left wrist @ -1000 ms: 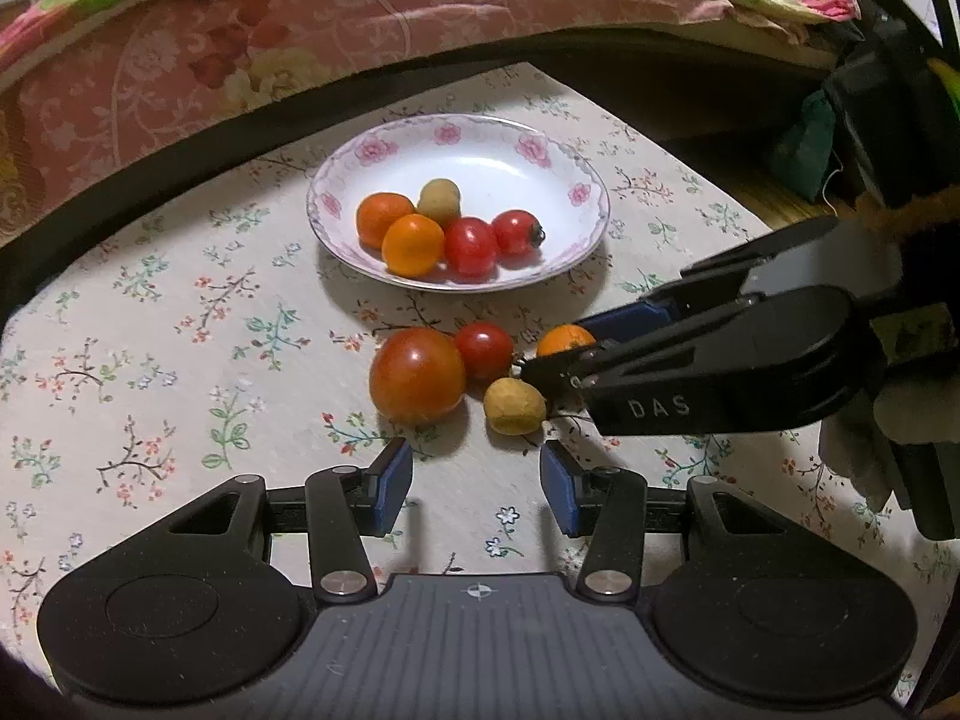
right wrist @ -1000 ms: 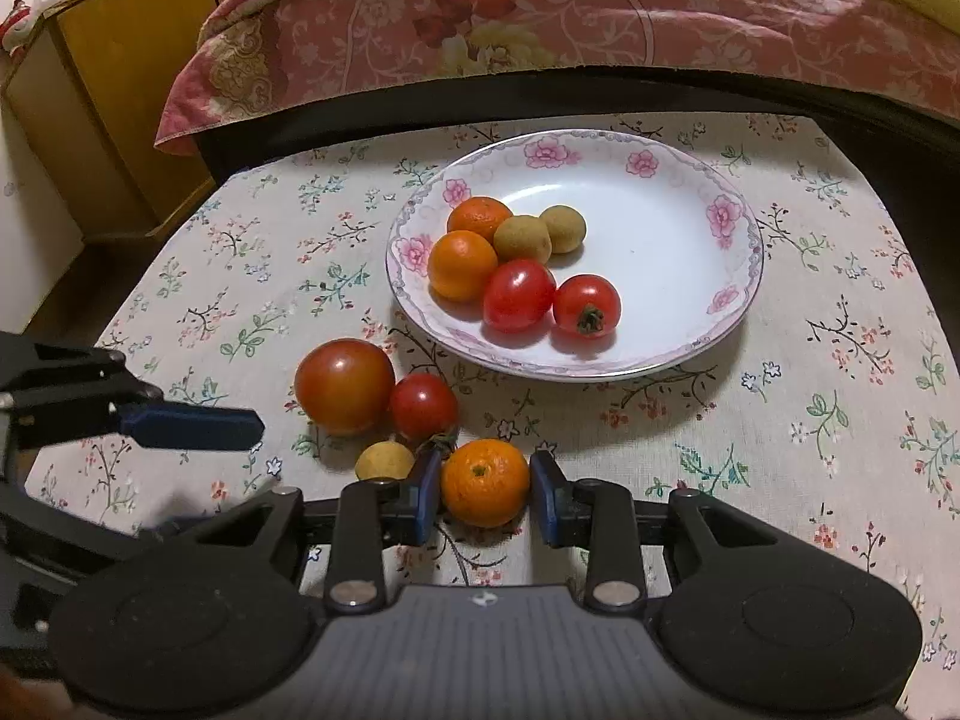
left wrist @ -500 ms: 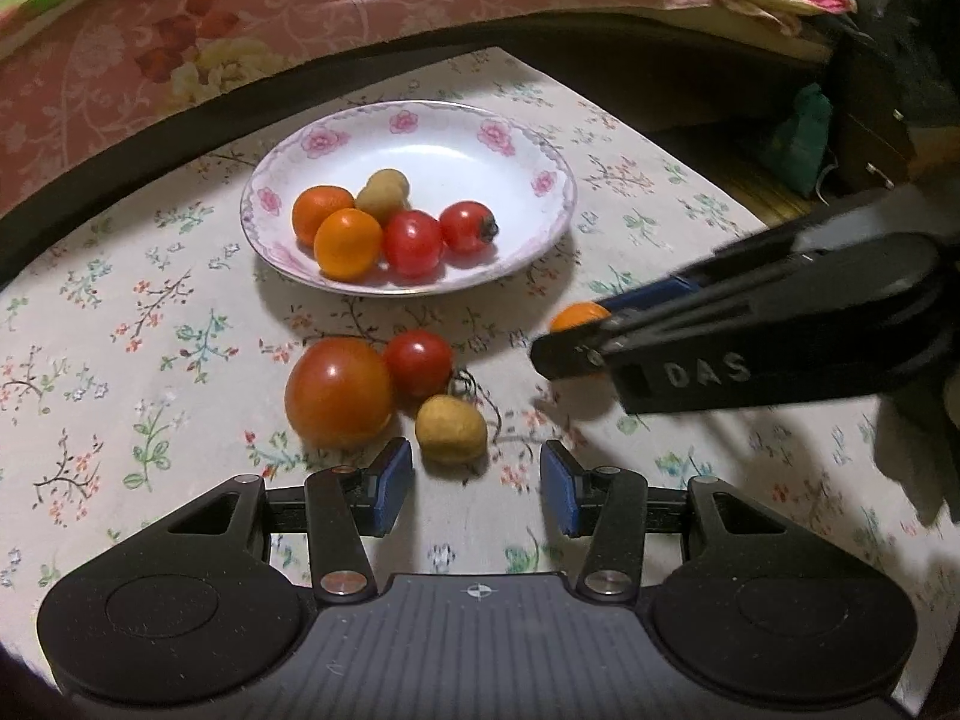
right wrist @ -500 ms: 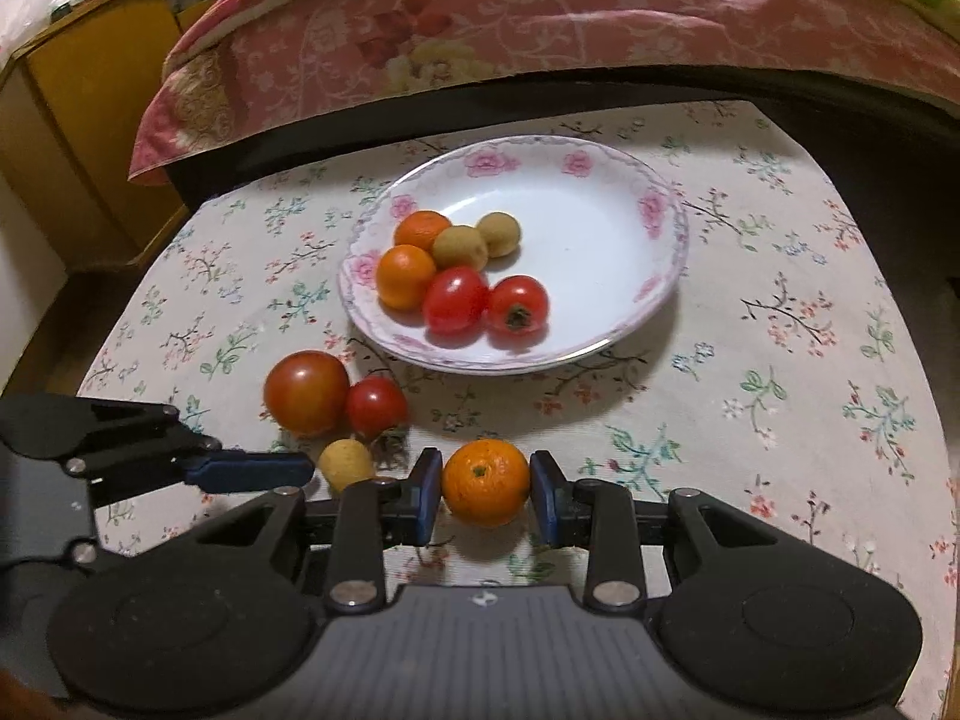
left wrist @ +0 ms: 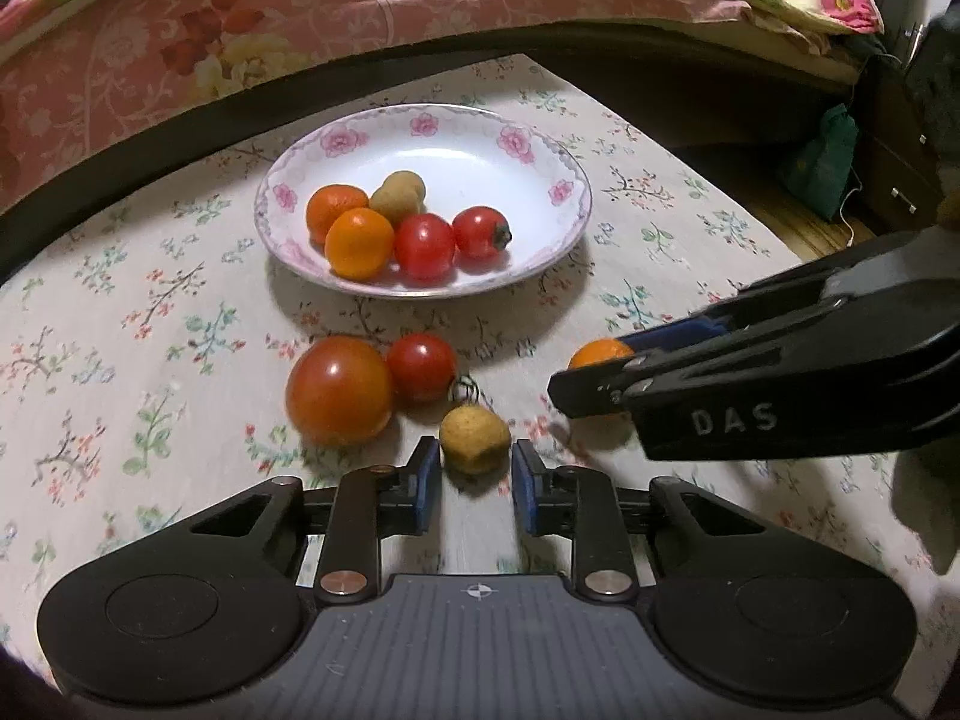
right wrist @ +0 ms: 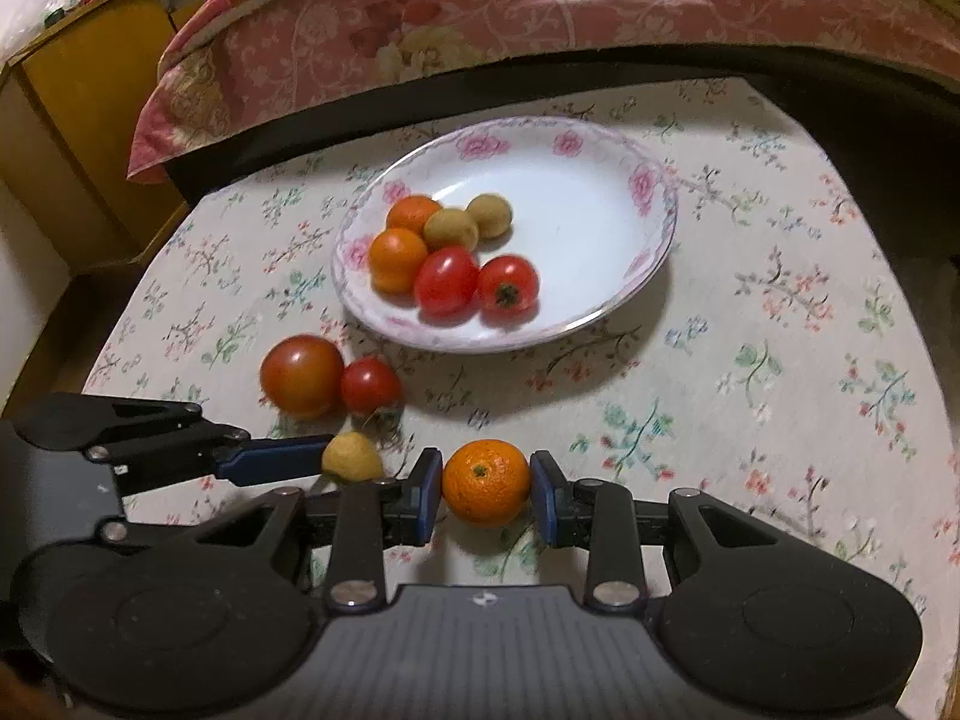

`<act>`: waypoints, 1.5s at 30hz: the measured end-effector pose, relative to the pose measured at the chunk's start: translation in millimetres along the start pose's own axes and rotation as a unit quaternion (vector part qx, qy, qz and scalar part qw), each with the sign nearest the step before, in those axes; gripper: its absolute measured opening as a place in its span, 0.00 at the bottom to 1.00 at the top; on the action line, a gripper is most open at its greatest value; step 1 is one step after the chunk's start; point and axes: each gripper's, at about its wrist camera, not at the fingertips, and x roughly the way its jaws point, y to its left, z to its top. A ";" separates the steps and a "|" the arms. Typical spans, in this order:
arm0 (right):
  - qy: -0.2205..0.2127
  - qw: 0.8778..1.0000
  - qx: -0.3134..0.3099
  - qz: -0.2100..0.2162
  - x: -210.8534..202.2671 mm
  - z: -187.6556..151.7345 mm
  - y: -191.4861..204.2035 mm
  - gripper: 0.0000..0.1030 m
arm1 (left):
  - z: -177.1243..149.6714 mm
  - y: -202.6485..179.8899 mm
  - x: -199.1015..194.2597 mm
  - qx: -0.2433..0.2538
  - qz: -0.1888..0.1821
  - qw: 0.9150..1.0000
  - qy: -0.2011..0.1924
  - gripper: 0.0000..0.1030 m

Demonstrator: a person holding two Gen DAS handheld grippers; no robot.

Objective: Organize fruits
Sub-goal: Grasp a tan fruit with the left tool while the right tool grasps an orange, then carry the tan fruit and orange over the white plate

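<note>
Right tongs (right wrist: 486,489) clamp a small orange (right wrist: 486,483) between the two blue pads, one pad on each side at its widest part, so it sits centred and can't roll out. From the left wrist view the orange looks held just above the bench (left wrist: 690,240), clear of the cloth, probably so it can be carried over the plate (right wrist: 600,324) rim rather than dragged.

Left tongs (left wrist: 474,468) are open to a medium gap, pads either side of a tan longan-like fruit (left wrist: 475,439) that still lies on the bench. The pads look just apart from it, no contact visible, though slight blur makes that hard to call. The fingers straddle it low and level, likely lining up for a squeeze.

Plate sits further back on the floral cloth and already holds two oranges, two tan fruits and two red tomatoes, bunched toward its left side, leaving the right half bare for more.

Still loose on the bench: large tomato (left wrist: 339,390) and small tomato (left wrist: 421,366), touching each other, just left of and behind the tan fruit. Judging by this, the task is about half done.
</note>
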 end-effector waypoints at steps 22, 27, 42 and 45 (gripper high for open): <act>0.009 0.999 0.007 -0.051 -32.8 -26.7 17.4 0.30 | -6.6 6.2 6.5 -0.024 0.016 0.999 -0.017 0.56; 0.006 0.999 0.021 -0.040 -32.2 -25.4 10.1 0.30 | -7.6 -1.0 8.9 -0.004 0.031 0.999 -0.021 0.40; -0.028 0.998 0.027 -0.044 -56.7 -32.1 21.6 0.30 | -10.6 -1.1 -37.4 -0.007 0.019 0.999 -0.042 0.33; -0.029 0.998 0.017 -0.055 -62.0 -33.7 32.3 0.30 | -11.2 -0.6 -45.1 -0.009 0.014 0.999 -0.043 0.34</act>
